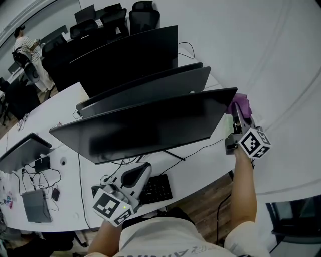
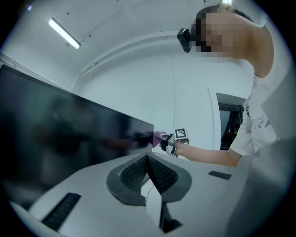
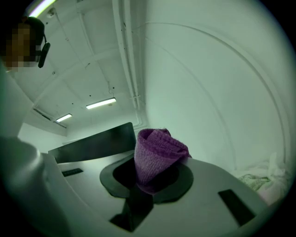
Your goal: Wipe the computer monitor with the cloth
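Observation:
The near monitor [image 1: 145, 128] is a wide dark screen across the middle of the head view, also filling the left of the left gripper view [image 2: 64, 134]. A purple cloth [image 1: 241, 104] sits at its upper right corner, bunched in my right gripper [image 1: 235, 111], which is shut on it. In the right gripper view the cloth [image 3: 157, 155] fills the jaws, with a monitor edge [image 3: 92, 141] behind. My left gripper [image 1: 139, 173] hangs low before the screen, jaws together and holding nothing; its pads [image 2: 159, 173] meet in its own view.
Two more monitors [image 1: 150, 85] stand behind the near one. A black keyboard [image 1: 153, 189] and cables lie on the white desk [image 1: 65, 100]. A laptop [image 1: 20, 150] and small devices sit at the left. Office chairs [image 1: 143, 15] stand far back, where a person [image 1: 27, 47] stands.

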`<state>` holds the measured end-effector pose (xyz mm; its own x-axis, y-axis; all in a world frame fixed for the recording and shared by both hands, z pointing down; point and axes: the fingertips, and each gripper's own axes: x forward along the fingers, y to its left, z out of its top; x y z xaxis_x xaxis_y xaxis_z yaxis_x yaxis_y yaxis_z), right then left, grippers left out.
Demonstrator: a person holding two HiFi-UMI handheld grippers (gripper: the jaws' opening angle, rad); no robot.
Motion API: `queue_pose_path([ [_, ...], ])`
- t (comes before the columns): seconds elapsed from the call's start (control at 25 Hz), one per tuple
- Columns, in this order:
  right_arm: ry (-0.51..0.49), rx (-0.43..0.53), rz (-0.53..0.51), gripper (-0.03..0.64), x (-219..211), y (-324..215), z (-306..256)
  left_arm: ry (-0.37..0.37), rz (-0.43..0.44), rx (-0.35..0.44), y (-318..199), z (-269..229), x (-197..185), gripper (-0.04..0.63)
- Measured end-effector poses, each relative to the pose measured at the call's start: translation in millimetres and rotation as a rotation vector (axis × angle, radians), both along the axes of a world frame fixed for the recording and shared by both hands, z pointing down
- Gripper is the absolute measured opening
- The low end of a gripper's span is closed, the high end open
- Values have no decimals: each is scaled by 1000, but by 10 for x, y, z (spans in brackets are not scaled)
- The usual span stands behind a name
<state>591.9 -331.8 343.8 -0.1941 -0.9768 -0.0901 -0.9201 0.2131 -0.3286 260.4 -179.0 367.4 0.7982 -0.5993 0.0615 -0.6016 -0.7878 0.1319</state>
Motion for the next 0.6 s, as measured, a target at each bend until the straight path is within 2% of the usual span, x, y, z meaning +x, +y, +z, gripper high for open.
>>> queue_pose_path([
  [0.4, -19, -56, -6, 71, -1, 14, 386, -11, 21, -8, 4, 18, 48, 11],
  [0.6, -20, -118, -2, 71, 20, -28, 711, -22, 28, -16, 23, 69, 29, 11],
])
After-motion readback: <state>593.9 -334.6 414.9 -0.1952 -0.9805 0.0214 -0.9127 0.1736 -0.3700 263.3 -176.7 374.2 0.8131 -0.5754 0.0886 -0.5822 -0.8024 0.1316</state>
